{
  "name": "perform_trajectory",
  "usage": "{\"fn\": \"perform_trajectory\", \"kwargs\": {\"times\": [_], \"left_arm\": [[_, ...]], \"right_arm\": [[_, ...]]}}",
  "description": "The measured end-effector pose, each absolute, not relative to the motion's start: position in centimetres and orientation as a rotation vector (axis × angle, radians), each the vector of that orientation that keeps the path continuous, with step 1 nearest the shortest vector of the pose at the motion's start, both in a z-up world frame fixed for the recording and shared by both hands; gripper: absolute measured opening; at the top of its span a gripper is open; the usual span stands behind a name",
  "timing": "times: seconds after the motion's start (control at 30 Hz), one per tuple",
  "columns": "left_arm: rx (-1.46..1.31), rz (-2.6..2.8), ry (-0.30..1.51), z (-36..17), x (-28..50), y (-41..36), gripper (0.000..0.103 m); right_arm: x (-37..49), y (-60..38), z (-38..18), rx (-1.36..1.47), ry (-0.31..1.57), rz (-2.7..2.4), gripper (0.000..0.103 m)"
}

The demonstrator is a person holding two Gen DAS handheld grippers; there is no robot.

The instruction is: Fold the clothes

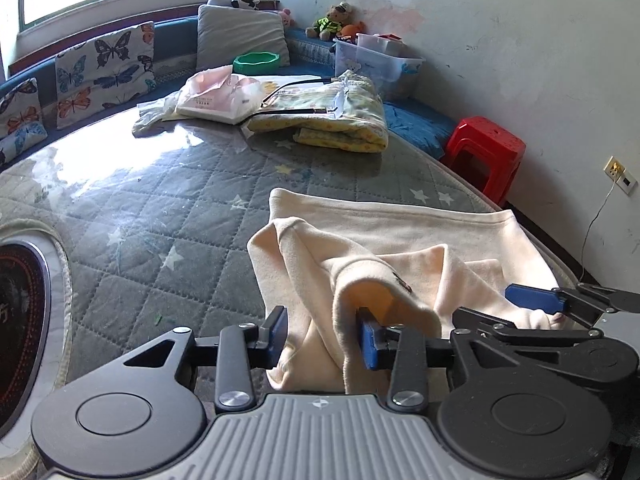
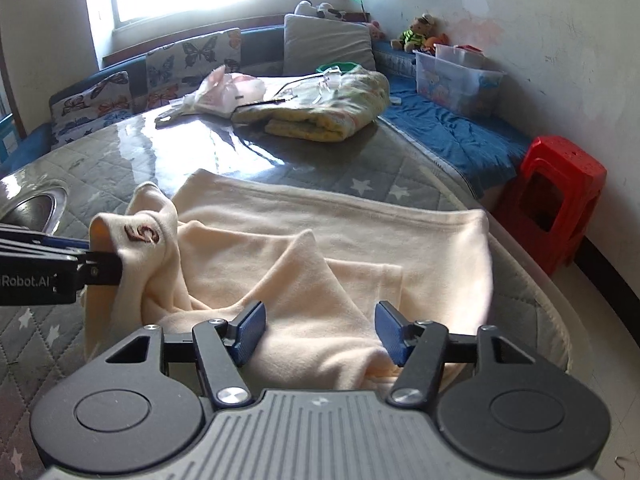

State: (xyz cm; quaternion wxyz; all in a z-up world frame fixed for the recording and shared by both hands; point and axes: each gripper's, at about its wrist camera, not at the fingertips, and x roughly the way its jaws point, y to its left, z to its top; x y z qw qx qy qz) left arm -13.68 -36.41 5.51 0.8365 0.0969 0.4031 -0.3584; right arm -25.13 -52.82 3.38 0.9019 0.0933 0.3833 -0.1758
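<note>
A cream garment (image 1: 384, 236) lies partly folded on the quilted grey table, and it also shows in the right wrist view (image 2: 320, 240). My left gripper (image 1: 323, 338) is open, its jaws wide apart, with a bunched sleeve draped over the right finger (image 1: 370, 344). That sleeve carries a brown embroidered mark (image 2: 142, 234). My right gripper (image 2: 320, 332) is open over the garment's near edge, with cloth lying between the blue pads (image 2: 250, 332). The right gripper also shows at the right of the left wrist view (image 1: 536, 300).
A folded yellow floral blanket (image 1: 332, 116) and a pink plastic bag (image 1: 216, 92) lie at the table's far side. A red stool (image 2: 556, 196) stands right of the table. A stove plate (image 1: 20, 320) sits at the left. Butterfly cushions (image 1: 104, 68) line the bench.
</note>
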Motion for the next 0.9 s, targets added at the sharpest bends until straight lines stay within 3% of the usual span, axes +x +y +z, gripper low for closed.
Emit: {"fn": "perform_trajectory", "kwargs": {"times": [0.13,0.57,0.9], "left_arm": [[0.195,-0.783,0.861,5.3,-13.3,-36.3,0.013],[0.076,-0.665,0.855,5.7,-11.8,-30.4,0.009],[-0.04,-0.399,0.837,6.1,-11.1,-21.4,0.009]], "right_arm": [[-25.0,-52.7,3.1,0.197,0.786,-0.362,0.06],[-20.5,-49.0,2.8,0.145,0.772,-0.186,0.043],[-13.1,-41.2,2.8,0.007,0.767,0.091,0.036]]}}
